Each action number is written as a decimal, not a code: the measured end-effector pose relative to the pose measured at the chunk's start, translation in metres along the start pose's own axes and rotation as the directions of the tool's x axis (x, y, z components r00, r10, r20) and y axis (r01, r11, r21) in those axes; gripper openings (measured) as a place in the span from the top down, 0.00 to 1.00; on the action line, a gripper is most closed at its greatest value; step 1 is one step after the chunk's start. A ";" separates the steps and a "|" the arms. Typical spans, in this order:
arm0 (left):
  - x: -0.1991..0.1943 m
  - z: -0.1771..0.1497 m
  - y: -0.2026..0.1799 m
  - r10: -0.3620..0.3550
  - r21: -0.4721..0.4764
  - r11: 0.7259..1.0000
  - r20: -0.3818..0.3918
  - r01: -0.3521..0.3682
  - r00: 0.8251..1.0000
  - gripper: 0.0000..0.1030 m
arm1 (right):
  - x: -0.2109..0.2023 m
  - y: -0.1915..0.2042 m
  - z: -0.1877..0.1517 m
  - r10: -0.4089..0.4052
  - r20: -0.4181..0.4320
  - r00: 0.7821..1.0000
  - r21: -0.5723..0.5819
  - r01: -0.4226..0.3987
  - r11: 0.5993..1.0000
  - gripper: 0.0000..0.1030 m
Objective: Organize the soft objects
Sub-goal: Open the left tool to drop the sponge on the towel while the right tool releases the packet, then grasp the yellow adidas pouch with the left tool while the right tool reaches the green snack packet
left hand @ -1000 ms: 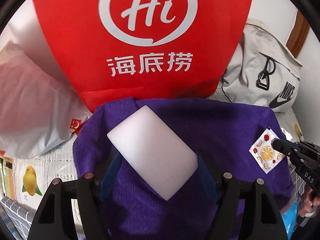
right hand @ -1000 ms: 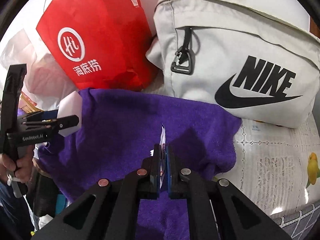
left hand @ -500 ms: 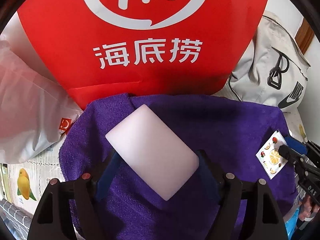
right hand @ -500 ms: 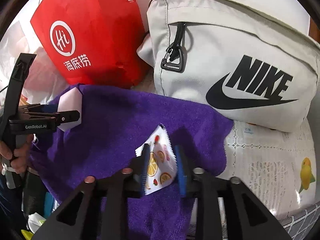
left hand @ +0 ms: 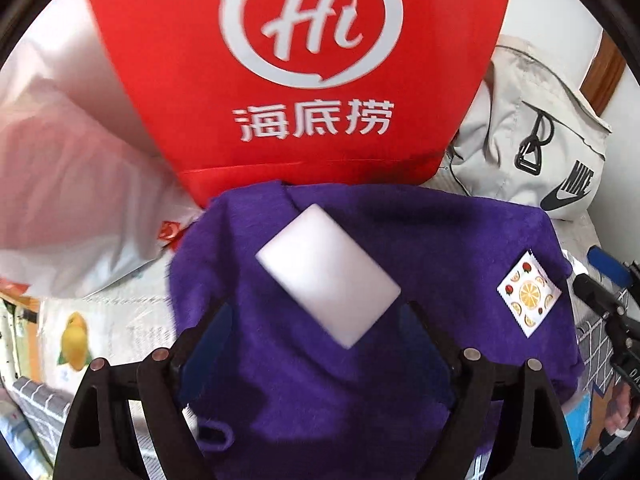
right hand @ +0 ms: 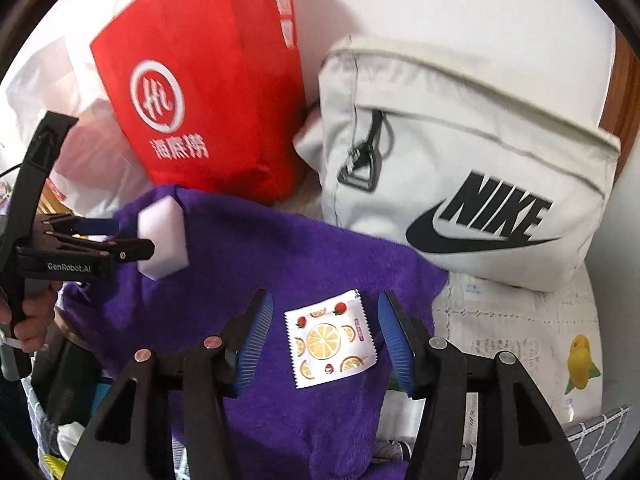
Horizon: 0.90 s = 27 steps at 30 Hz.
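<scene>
A white sponge block [left hand: 328, 276] lies on a purple towel [left hand: 360, 380]. My left gripper [left hand: 320, 332] is open, its fingers spread to either side of the block's near end. A small white packet printed with fruit [right hand: 329, 338] lies flat on the towel [right hand: 280, 256]. My right gripper [right hand: 326, 340] is open with the packet between its blue pads [right hand: 256, 340], which stand apart from it. The packet also shows in the left wrist view [left hand: 528, 294], and the sponge in the right wrist view [right hand: 164, 236].
A red Hi paper bag [left hand: 304, 72] stands behind the towel. A grey Nike bag [right hand: 472, 184] stands at the back right. A translucent plastic bag [left hand: 68, 200] lies at the left. A fruit-print tablecloth [right hand: 520, 344] covers the table.
Both grippers have opened. The right one let the fruit packet drop flat on the towel. The left one released the sponge block and drew back a little.
</scene>
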<state>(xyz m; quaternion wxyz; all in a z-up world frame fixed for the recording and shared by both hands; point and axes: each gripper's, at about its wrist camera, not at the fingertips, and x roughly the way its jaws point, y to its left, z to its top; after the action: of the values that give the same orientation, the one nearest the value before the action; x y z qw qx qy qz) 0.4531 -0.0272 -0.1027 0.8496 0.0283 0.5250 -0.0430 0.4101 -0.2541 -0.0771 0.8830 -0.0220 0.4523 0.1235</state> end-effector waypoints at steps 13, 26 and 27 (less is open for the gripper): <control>-0.092 -0.073 0.027 0.018 -0.043 0.999 0.067 -0.015 0.998 0.17 | -0.093 0.040 -0.026 0.011 0.087 0.996 -0.037 -0.008 0.999 0.41; -0.159 -0.182 0.025 -0.025 -0.068 0.997 0.100 0.032 0.995 0.17 | -0.162 0.074 -0.105 0.076 0.106 0.991 0.027 -0.079 0.996 0.36; -0.161 -0.190 0.024 -0.030 -0.069 0.997 0.101 0.037 0.994 0.17 | -0.165 0.075 -0.110 0.081 0.105 0.991 0.035 -0.085 0.996 0.36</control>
<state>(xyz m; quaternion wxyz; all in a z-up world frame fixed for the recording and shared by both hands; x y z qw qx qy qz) 0.2148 0.0210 -0.0431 0.8744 -0.0129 0.4834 -0.0399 0.2129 -0.2306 -0.0037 0.8995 0.0204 0.4090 0.1522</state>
